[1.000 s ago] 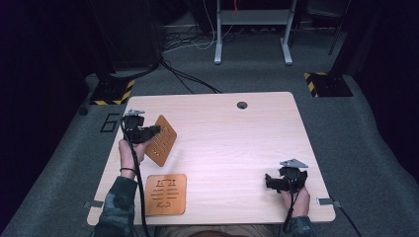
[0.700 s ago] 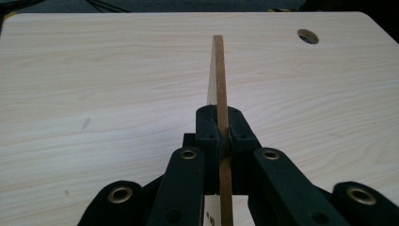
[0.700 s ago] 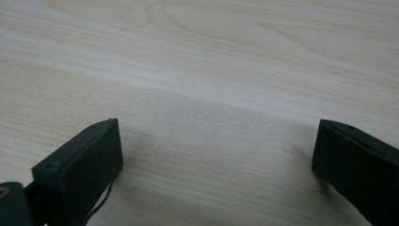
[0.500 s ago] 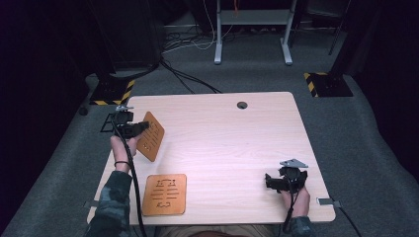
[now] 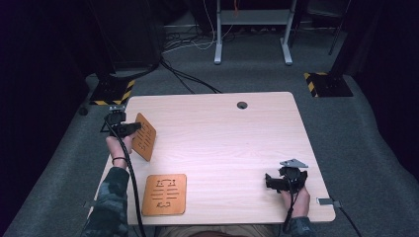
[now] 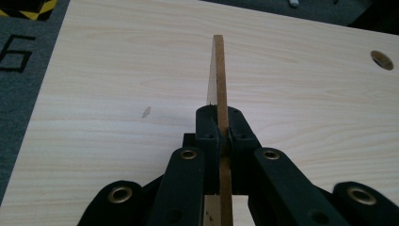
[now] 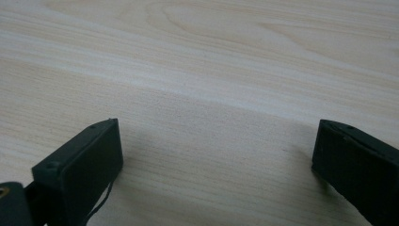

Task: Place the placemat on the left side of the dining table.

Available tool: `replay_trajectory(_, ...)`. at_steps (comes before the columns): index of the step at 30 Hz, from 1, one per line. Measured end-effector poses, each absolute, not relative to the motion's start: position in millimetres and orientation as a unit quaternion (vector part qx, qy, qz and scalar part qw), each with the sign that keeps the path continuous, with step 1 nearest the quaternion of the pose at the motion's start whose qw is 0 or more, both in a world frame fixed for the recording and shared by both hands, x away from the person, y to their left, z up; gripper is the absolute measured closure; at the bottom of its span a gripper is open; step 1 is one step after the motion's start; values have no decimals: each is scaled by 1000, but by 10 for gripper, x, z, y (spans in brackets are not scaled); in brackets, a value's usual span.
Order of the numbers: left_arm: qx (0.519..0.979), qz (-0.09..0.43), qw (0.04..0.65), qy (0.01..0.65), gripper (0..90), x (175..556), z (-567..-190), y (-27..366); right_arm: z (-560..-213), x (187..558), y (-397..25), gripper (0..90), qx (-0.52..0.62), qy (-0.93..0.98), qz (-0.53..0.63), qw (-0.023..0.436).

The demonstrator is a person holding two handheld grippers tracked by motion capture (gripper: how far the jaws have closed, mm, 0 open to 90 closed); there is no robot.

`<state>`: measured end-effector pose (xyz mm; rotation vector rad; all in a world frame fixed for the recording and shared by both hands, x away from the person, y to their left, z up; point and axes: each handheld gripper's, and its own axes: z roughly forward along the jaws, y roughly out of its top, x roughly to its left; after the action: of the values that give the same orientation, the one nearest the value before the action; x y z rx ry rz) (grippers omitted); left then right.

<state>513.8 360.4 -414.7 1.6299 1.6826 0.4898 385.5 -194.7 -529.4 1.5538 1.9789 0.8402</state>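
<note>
While the work in hand is the carrying of a thin wooden plaque, entries run from largest to smallest.

Tabletop (image 5: 222, 143): pale wood grain, with a round cable hole (image 5: 241, 105) near the far edge. Its broad middle is bare, so nothing stands in the way of a set-down there.

Flat plaque (image 5: 164, 194): orange-brown, cut with slots, lying face up near the front left edge, well apart from the lifted one. Judged the one thing to steer clear of, or to match, when placing.

Lifted plaque (image 5: 144, 137): same kind, held tilted on edge over the left side of the tabletop; seen edge-on in the left gripper view (image 6: 218, 75).

Left gripper (image 5: 129, 129): jaws clenched on the lower edge of the lifted plaque, pressing on both of its faces.

Right gripper (image 5: 272, 181): resting near the front right corner, jaws spread wide with bare tabletop between them, grasping nothing.

Step, as judged: transport mid-air, grip secure. Next move calls for turning the lifted plaque flat, lowering it onto bare tabletop, then releasing; the narrow edge grip could let it swing.
</note>
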Motion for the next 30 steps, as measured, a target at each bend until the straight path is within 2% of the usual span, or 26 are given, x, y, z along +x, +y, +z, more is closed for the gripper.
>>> replay_trajectory(7, 633, 191, 351, 663, 844, 5198, -4196, 3677, -5294, 3854, -1946, 14, 568, 724, 307, 242)
replay_trajectory(17, 652, 216, 298, 663, 750, 5258, -4207, 3708, -5294, 3854, -1946, 14, 568, 724, 307, 242)
replay_trajectory(30, 664, 225, 270, 660, 661, 5295, -4279, 3766, -5294, 3854, -1946, 14, 569, 724, 307, 242)
